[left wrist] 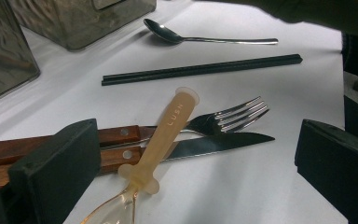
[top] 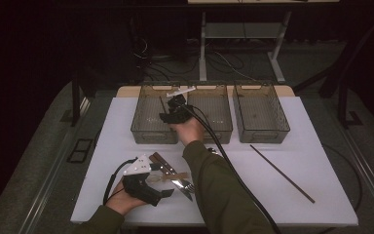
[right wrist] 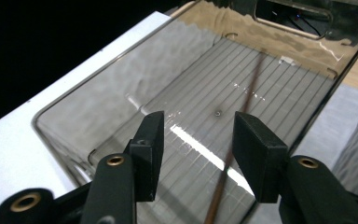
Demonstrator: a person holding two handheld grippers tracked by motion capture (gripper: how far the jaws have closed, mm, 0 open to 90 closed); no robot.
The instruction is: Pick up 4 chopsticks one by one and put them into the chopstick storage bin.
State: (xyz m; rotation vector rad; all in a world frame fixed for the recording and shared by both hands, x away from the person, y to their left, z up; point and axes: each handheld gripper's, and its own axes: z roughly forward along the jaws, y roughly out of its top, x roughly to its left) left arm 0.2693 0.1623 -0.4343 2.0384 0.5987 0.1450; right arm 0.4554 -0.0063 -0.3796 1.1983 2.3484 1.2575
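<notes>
My right gripper (top: 174,109) (right wrist: 198,135) hangs open over the left clear bin (top: 141,132) (right wrist: 121,88). A thin brown chopstick (right wrist: 254,79) (top: 163,103) lies slanted in that bin, below the jaws, and the pads do not touch it. My left gripper (top: 169,186) (left wrist: 198,154) rests near the table's front edge, jaws wide apart. Between and ahead of them lie an amber translucent spoon (left wrist: 165,140), a fork (left wrist: 228,114) and a knife (left wrist: 214,142), both with wooden handles. Beyond are a pair of black chopsticks (left wrist: 200,70) and a metal spoon (left wrist: 168,32).
Two more clear bins, middle (top: 214,132) and right (top: 260,135), stand in the row at the back of the white table. A white utensil (top: 180,91) lies across the far rims. A single dark chopstick (top: 282,174) lies on the table at the right.
</notes>
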